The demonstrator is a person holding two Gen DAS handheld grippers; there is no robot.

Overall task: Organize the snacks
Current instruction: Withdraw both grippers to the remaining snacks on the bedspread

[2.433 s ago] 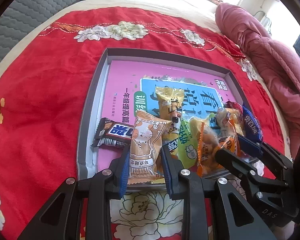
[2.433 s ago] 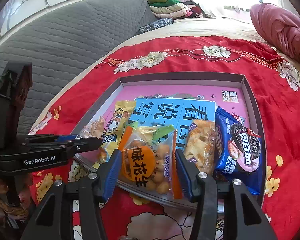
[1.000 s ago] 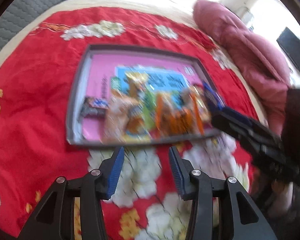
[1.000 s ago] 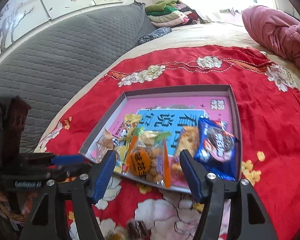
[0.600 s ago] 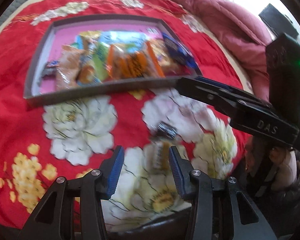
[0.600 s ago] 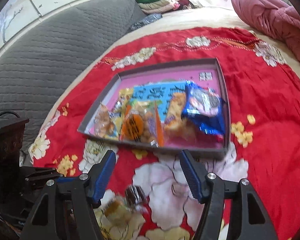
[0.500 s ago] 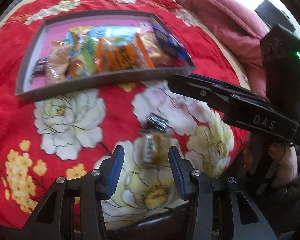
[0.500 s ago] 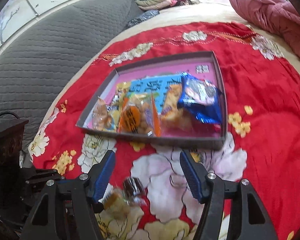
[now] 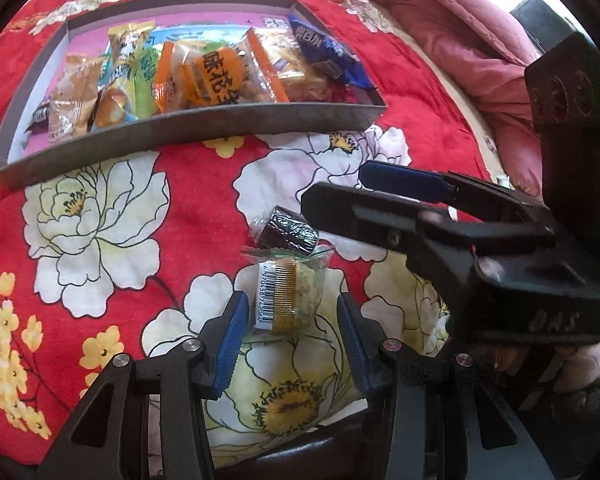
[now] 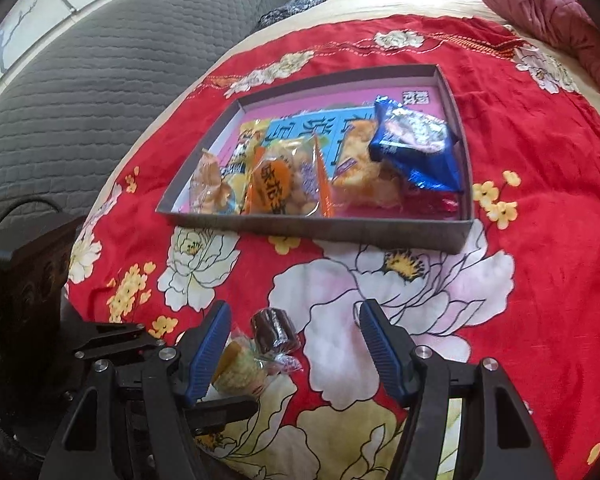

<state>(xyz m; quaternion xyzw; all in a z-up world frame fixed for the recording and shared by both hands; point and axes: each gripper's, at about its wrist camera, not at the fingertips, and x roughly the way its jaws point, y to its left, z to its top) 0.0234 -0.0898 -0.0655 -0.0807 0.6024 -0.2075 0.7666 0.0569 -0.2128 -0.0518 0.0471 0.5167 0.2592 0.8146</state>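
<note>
The left gripper (image 9: 290,326) has its ribbed blue jaws spread around a crinkly clear-wrapped cake (image 9: 288,294), not touching it. A dark foil candy (image 9: 288,233) lies against the cake on the flowered red cloth (image 9: 112,184). The right gripper (image 10: 294,354) is spread wide, empty.

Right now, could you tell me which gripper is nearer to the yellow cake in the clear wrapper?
Left. The left gripper has the yellow cake between its open fingers; the right gripper sits beside it, over the dark candy.

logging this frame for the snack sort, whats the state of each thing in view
left gripper: jaws open, straddling the yellow pastry, pads not pressing it
right gripper: jaws open, empty, above the dark candy
yellow pastry: wrapped, lying loose on the cloth, barcode up
dark candy: wrapped, on the cloth, touching the pastry
grey tray: open, a row of packets inside
blue cookie packet: sealed, in the tray, at its right end
</note>
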